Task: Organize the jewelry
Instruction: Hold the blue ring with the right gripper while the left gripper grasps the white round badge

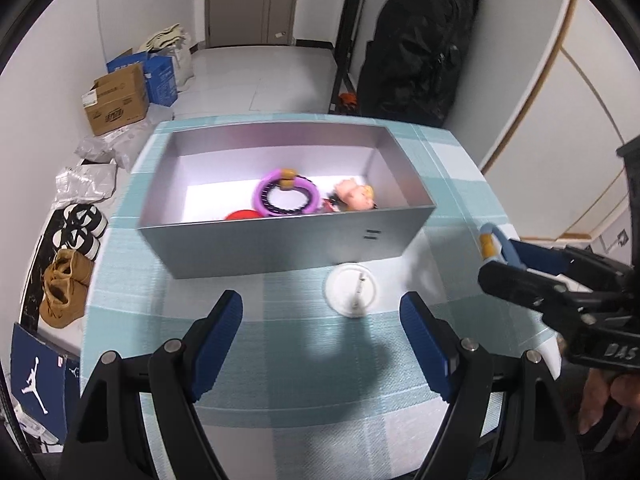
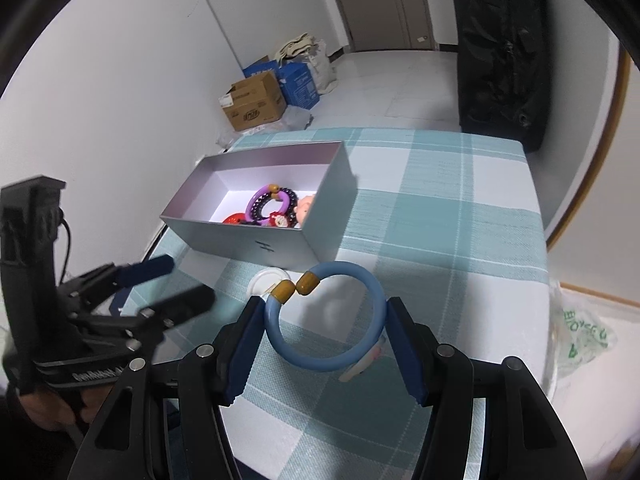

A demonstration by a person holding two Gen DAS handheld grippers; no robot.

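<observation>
My right gripper [image 2: 324,332] is shut on a blue bangle [image 2: 344,362] with two amber end caps, held above the checked tablecloth; the same bangle [image 1: 500,246] shows at the right of the left wrist view. A grey open box [image 1: 280,248] holds a purple bangle [image 1: 284,196], a dark beaded bracelet, a red piece [image 1: 240,215] and a small doll-like charm [image 1: 356,196]. My left gripper [image 1: 322,340] stands open above the cloth with nothing between its fingers. A white round lid [image 1: 351,289] with a thin pin-like item lies just in front of the box.
The table [image 2: 440,208] wears a teal and white checked cloth. Cardboard and blue boxes [image 1: 120,96], shoes [image 1: 68,284] and plastic bags lie on the floor at the left. A black bag [image 1: 420,44] stands behind the table. A green-printed plastic bag [image 2: 580,336] sits at the table's right edge.
</observation>
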